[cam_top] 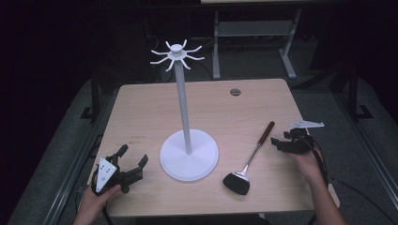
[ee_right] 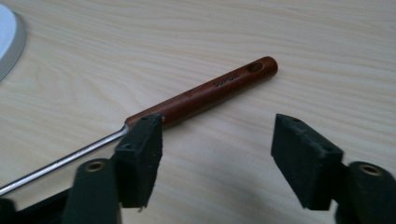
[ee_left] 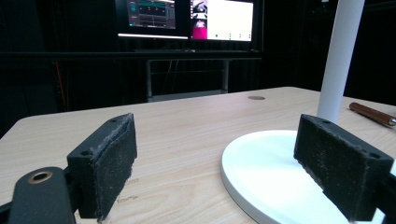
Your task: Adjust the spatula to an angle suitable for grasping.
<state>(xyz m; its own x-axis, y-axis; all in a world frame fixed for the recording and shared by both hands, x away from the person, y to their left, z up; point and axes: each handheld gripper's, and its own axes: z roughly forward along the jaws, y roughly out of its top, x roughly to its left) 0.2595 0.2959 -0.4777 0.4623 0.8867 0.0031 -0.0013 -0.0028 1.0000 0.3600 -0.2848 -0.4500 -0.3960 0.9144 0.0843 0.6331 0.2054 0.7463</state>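
Spatula [cam_top: 246, 161] lies flat on desk [cam_top: 141, 108], right of the white stand [cam_top: 188, 159]. Right gripper [ee_right: 217, 142] part-open, empty, beside its wooden handle [ee_right: 205, 93]. Rigid, head-heavy, smooth: grip mid-handle.

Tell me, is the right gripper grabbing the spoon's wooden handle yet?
Apart. In the right gripper view the wooden handle lies on the table beyond the jaws of the right gripper, which stand open with bare wood between them.
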